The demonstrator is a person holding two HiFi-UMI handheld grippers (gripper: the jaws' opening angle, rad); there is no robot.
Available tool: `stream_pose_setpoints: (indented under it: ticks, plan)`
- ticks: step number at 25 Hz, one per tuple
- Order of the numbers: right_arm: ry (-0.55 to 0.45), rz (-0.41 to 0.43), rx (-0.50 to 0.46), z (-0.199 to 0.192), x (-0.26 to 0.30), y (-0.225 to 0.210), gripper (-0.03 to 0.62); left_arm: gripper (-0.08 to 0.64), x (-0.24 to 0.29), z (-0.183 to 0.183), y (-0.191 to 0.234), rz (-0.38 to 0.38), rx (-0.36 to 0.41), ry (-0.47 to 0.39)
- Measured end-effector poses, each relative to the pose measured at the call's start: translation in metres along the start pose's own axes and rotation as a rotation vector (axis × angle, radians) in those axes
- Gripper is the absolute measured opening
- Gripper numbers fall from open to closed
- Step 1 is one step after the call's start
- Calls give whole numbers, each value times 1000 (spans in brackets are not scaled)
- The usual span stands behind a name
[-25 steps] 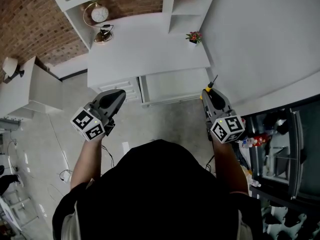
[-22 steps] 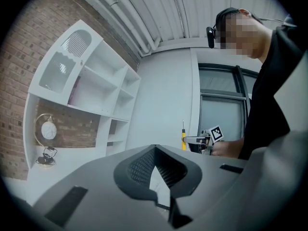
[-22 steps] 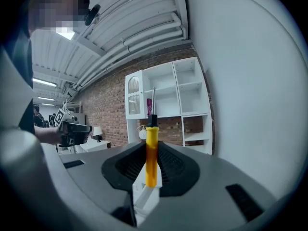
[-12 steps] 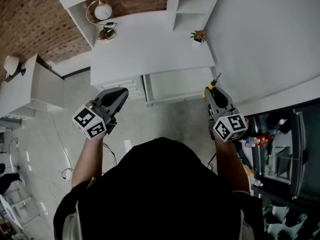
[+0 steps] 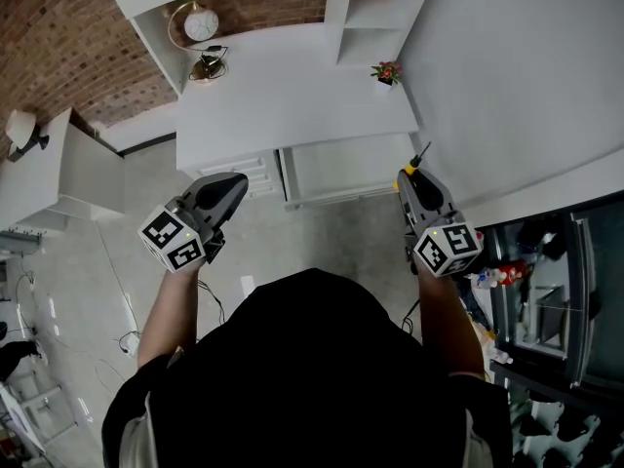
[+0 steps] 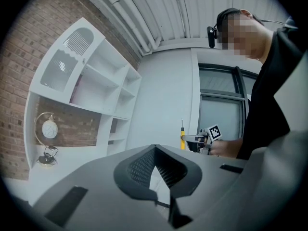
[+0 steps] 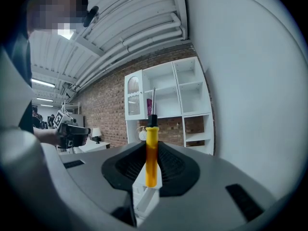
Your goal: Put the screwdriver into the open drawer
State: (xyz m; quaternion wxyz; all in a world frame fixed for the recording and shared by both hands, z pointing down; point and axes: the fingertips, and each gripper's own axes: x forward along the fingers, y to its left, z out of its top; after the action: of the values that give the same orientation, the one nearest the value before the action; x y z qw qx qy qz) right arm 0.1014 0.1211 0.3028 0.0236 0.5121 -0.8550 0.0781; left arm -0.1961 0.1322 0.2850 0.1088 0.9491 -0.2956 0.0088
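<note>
While my right gripper grips the yellow screwdriver just beside the open drawer (not yet over it), my left gripper is closed and empty, so I judge placing undone.

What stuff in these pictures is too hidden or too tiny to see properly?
- Drawer: head view, the inside is plain washed-out white, so I cannot tell whether anything lies in it.
- Screwdriver: head view, the right gripper hides most of the handle.
- Clock: head view, the hands are too small to read.
</note>
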Motion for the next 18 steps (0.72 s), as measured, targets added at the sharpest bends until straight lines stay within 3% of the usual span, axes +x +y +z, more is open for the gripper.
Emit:
stream_pose_setpoints:
  ticks: [18]
  plan:
    - [-10,2,5,6,9,-6,83,15,0,0,5,4,2,21]
